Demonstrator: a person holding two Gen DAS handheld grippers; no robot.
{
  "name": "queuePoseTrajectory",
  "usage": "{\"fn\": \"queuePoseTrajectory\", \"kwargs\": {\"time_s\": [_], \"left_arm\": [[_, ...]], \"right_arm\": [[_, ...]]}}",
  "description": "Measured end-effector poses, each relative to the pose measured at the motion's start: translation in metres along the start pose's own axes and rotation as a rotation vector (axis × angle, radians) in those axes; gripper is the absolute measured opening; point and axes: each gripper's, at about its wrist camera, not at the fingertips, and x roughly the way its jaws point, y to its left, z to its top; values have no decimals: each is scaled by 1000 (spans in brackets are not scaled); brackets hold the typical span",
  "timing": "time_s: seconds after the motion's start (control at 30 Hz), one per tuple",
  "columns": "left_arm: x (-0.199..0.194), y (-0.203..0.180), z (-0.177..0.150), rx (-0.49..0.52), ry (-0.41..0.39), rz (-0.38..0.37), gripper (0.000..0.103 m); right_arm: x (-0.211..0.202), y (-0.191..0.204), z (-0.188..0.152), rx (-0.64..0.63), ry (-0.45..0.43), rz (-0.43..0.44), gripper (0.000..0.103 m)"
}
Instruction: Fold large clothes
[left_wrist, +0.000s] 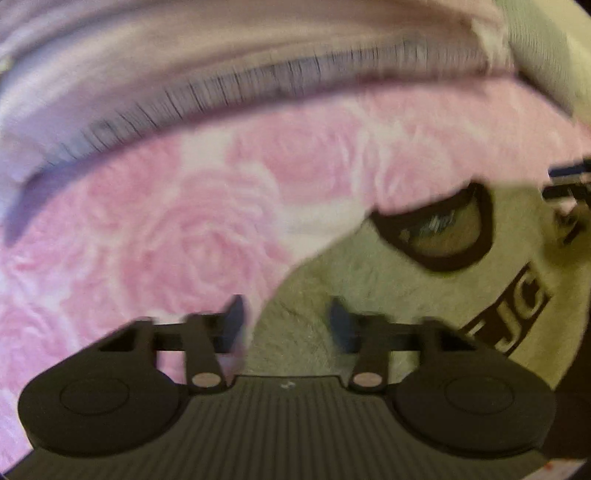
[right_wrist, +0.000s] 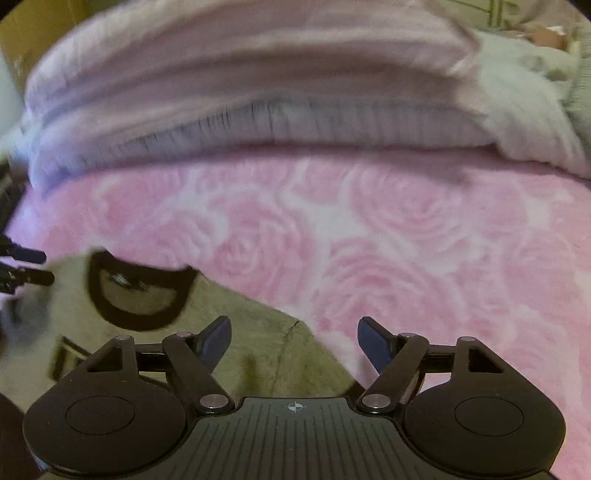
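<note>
Evidently both tools, left tool (left_wrist: 287, 321) and right tool (right_wrist: 293, 341), hang open and empty above the cream sweatshirt (right_wrist: 258, 354) on the pink blanket (right_wrist: 406, 236), ready for regripping.

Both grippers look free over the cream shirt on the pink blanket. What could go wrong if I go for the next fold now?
1. The shirt lies on a plush rose blanket; fingers closing low may pinch blanket with it.
2. The lilac folded pile sits close behind; a sweeping fold could knock it.
3. Both views are motion-blurred, so the aim at the black collar may be off.
</note>
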Motion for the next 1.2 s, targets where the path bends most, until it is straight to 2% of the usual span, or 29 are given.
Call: {"fn": "queuePoseTrajectory", "kwargs": {"time_s": [0.03,0.07,0.1,0.13,0.2,0.3,0.33,0.37,0.4,0.43,0.47,0.5,0.53,0.57,0.6,0.67,0.8,0.9,1.0,1.07,1.13,1.17,1.2], "left_arm": [[-1,-3,-4,6,-22,8,24],[-4,-6,-5,9,-36,6,10],[-8,-8,-6,13,-49,7,8],[-13,-12,-8,28,-74,26,7],[-23,-18,-8,76,-135,96,7],[-35,-9,2,25,-216,172,9],[-35,-9,5,21,-224,203,10],[-31,-9,7,6,-199,232,16],[-30,-10,7,-5,-174,248,22],[-30,-11,4,-20,-159,277,23],[-35,-13,-1,-35,-163,300,23],[-43,-12,-9,-51,-169,305,27],[-54,-12,-19,-81,-172,300,31],[-67,-12,-35,-128,-165,289,35],[-80,-13,-52,-164,-159,270,35],[-107,-21,-95,-204,-127,231,35],[-159,-54,-187,-273,-24,210,35],[-192,-76,-250,-453,53,189,35],[-208,-95,-291,-621,91,173,35],[-211,-104,-304,-695,94,150,35],[-211,-114,-308,-726,94,139,35],[-211,-120,-308,-720,88,142,35],[-211,-124,-306,-710,83,143,35]], "right_arm": [[13,2,-4,-5,15,-16,72],[25,1,-6,-3,36,-16,48],[32,0,-8,4,55,24,5],[34,1,-10,16,61,38,5],[23,6,-5,15,-4,36,3],[4,9,19,2,-157,1,4],[1,11,27,-5,-170,-1,4],[5,14,33,-14,-149,-9,10],[11,16,36,-20,-93,-8,20],[14,17,35,-27,-43,-34,24],[12,18,30,-31,-28,-79,28],[2,16,22,-23,-44,-112,32],[-11,13,12,0,-63,-114,36],[-27,8,-2,34,-76,-95,45],[-48,2,-21,78,-85,-65,48],[-87,-10,-66,139,-70,-36,48],[-161,-41,-170,257,20,-121,48],[-207,-62,-249,445,115,-121,48],[-227,-71,-309,644,180,-61,48],[-227,-74,-334,770,150,-26,48],[-224,-72,-343,873,57,-39,49],[-221,-69,-341,885,43,-29,39],[-217,-65,-334,845,56,-5,2]]}}
